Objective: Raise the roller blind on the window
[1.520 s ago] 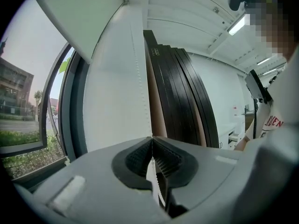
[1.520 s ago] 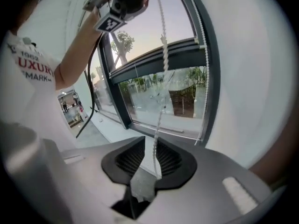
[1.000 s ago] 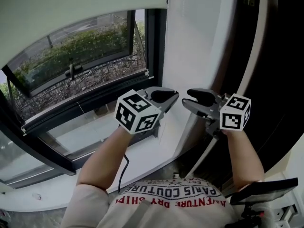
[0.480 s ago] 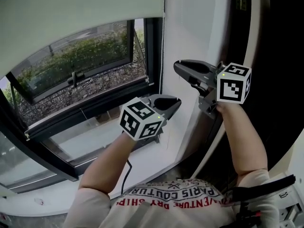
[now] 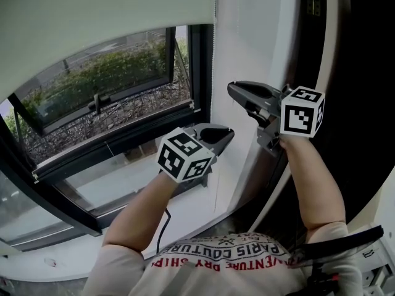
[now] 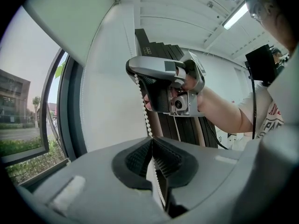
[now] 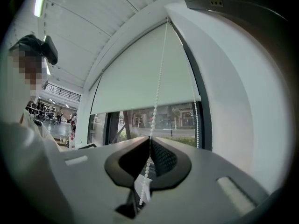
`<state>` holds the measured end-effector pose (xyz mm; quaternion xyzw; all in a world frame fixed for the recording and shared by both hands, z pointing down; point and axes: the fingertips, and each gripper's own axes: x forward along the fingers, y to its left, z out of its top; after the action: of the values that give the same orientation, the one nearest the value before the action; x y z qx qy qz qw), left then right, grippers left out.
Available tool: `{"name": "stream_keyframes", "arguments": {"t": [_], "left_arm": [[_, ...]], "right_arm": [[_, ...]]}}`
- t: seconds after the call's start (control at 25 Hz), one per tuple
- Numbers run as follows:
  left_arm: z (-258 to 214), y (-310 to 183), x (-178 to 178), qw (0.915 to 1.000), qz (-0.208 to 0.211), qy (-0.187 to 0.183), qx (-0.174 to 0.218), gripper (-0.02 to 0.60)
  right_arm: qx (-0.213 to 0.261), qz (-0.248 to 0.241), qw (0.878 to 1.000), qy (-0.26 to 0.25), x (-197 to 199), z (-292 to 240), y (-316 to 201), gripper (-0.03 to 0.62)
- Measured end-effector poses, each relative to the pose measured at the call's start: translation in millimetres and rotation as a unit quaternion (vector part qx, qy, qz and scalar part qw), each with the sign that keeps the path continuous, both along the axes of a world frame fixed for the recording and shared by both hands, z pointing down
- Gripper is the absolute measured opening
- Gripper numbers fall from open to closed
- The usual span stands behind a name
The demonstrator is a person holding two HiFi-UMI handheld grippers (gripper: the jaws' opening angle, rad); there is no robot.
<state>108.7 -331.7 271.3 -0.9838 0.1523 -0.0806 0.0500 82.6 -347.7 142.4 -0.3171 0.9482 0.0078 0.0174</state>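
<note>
The roller blind (image 5: 105,17) covers the upper part of the window (image 5: 92,97); its bottom edge hangs partway down, and the glass below it shows bushes outside. The bead chain (image 5: 212,73) hangs at the right edge of the blind, beside the white wall (image 5: 253,42).

The right gripper (image 5: 233,90) is the higher of the two and points toward the chain. Its jaws have just been closing, and in the right gripper view they meet at the tips with one strand of the bead chain pinched between them; the strand runs up to the top of the blind, and loose beads trail down behind the pads. A second strand hangs free, just to the right, against the window frame.

The left gripper (image 5: 225,133) sits lower, near the window sill (image 5: 123,174). Its jaws are pressed together on the same strand: in the left gripper view the beads run down from the tip of the right gripper above into the closed pads, and the chain carries on below them
</note>
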Motion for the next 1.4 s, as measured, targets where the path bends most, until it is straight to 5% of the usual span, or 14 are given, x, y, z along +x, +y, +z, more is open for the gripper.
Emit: {"name": "stream_keyframes", "arguments": {"t": [0.32, 0.68, 0.88, 1.24, 1.32, 1.4], "left_arm": [[52, -2, 4, 0.9991, -0.005, -0.035, -0.026, 0.009], [189, -5, 4, 0.9894, -0.01, -0.123, -0.078, 0.011], [219, -9, 0, 0.9881, -0.016, -0.113, -0.103, 0.011], [205, -1, 0, 0.9904, 0.02, -0.086, -0.106, 0.02], [189, 1, -8, 0.9912, 0.034, -0.067, -0.109, 0.114], [163, -3, -21, 0.9919, 0.045, -0.046, -0.11, 0.132]], "right_arm": [[-0.023, 0.015, 0.999, 0.041, 2, 54, -6, 0.011], [-0.106, 0.041, 0.985, 0.126, -2, 196, -12, 0.008], [-0.124, 0.047, 0.983, 0.127, -4, 227, -11, 0.008], [-0.115, 0.054, 0.983, 0.134, -5, 225, -13, 0.008], [-0.117, 0.054, 0.983, 0.132, -4, 226, -13, 0.008], [-0.118, 0.055, 0.983, 0.128, -2, 225, -14, 0.008]]}}
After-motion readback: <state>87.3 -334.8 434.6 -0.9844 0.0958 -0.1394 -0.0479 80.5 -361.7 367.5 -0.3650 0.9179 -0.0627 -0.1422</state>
